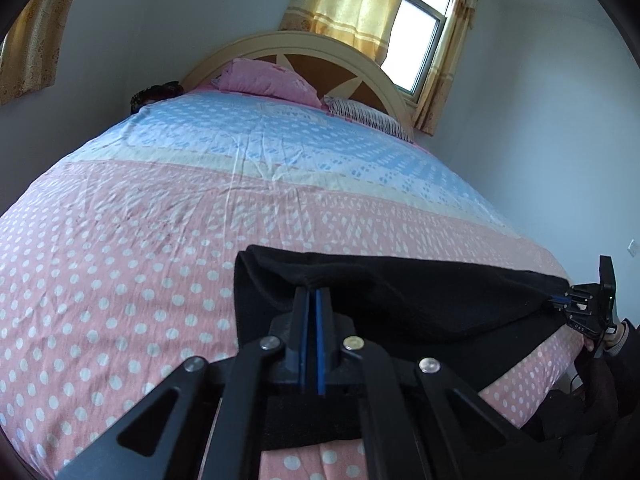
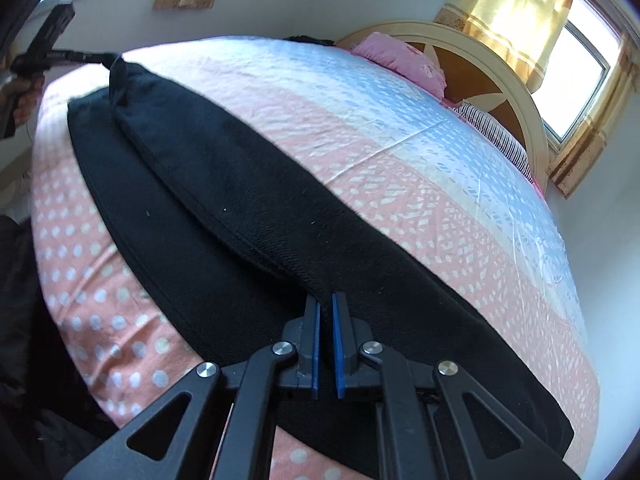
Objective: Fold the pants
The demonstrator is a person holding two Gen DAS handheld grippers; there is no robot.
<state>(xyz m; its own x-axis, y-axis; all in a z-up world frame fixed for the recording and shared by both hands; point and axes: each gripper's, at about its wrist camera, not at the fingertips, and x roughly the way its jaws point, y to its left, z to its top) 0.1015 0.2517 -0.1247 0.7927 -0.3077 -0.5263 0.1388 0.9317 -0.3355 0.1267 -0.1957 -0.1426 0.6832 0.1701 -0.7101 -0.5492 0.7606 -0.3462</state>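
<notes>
Black pants [image 2: 248,184] (bed-top) between both grippers' fingers [image 1: 298,312].

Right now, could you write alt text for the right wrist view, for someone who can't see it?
The right gripper pinches one end of long black fabric pants stretched across a bed with a pink polka-dot and blue sheet. At the far end, the left gripper holds the pants' other end.
</notes>
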